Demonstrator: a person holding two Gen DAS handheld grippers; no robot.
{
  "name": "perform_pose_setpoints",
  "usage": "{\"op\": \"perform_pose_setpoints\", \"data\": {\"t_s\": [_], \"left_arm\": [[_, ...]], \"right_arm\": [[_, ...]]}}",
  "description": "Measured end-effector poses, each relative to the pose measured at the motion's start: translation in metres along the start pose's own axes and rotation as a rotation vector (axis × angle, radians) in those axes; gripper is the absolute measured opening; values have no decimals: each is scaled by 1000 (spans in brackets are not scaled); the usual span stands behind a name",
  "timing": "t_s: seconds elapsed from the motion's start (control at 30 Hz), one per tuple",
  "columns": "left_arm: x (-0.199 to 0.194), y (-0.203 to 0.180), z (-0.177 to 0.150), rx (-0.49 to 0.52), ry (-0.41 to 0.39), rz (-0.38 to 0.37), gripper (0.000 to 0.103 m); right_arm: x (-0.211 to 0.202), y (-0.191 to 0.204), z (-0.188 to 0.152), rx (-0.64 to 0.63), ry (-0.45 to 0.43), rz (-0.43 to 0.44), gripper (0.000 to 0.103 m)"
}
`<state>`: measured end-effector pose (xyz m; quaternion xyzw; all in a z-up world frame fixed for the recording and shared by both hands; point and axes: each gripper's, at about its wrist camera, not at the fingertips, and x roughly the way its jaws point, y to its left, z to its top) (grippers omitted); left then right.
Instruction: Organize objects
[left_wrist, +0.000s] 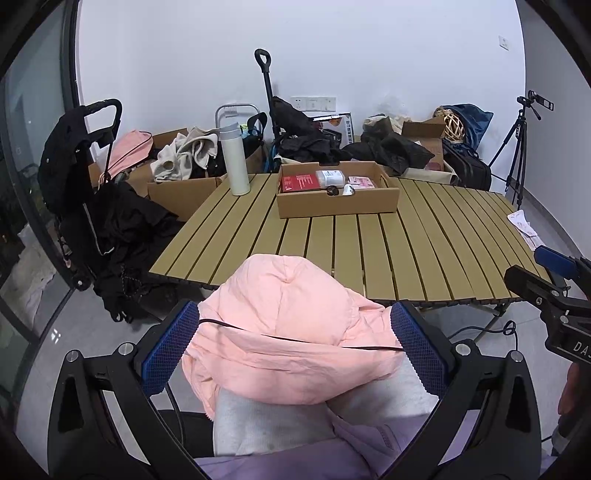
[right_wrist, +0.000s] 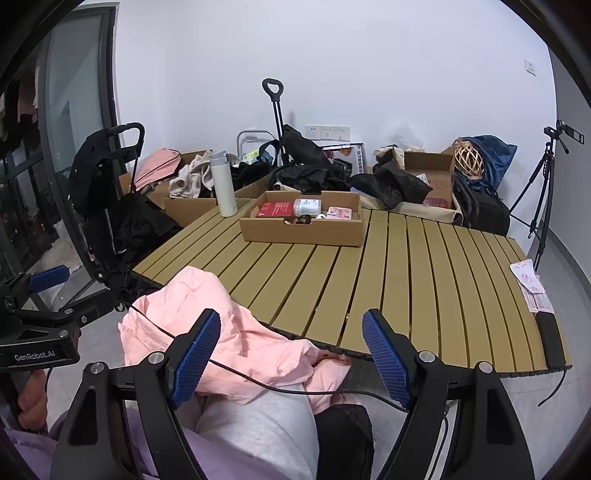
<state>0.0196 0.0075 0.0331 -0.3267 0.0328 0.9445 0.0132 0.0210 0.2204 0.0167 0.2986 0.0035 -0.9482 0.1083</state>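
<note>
A pink padded jacket (left_wrist: 291, 332) lies bunched on the person's lap, in front of the slatted table (left_wrist: 424, 236). My left gripper (left_wrist: 295, 350) is open wide, its blue pads (left_wrist: 170, 347) on either side of the jacket without squeezing it. The jacket also shows in the right wrist view (right_wrist: 221, 332), lower left. My right gripper (right_wrist: 291, 358) is open and empty above the lap, at the table's near edge. A thin black cable (right_wrist: 258, 380) runs across the jacket.
A shallow cardboard tray (right_wrist: 306, 232) with small boxes and a white thermos (right_wrist: 223, 184) stand on the table's far side. A black phone (right_wrist: 550, 343) and papers (right_wrist: 532, 288) lie at its right edge. Boxes, clothes, a stroller (left_wrist: 85, 192) and a tripod (right_wrist: 543, 192) surround it.
</note>
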Motion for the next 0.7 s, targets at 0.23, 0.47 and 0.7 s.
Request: {"op": "perform_pose_setpoints", "data": {"t_s": [0.23, 0.47, 0.7], "left_arm": [[0, 0, 0, 0, 0, 0, 103], [4, 1, 0, -6, 27, -12, 103], [22, 0, 5, 5, 41, -36, 103]], "right_arm": [[1, -2, 0, 4, 5, -3, 82], [3, -3, -1, 11, 15, 2, 82], [21, -12, -5, 45, 63, 1, 82]]}}
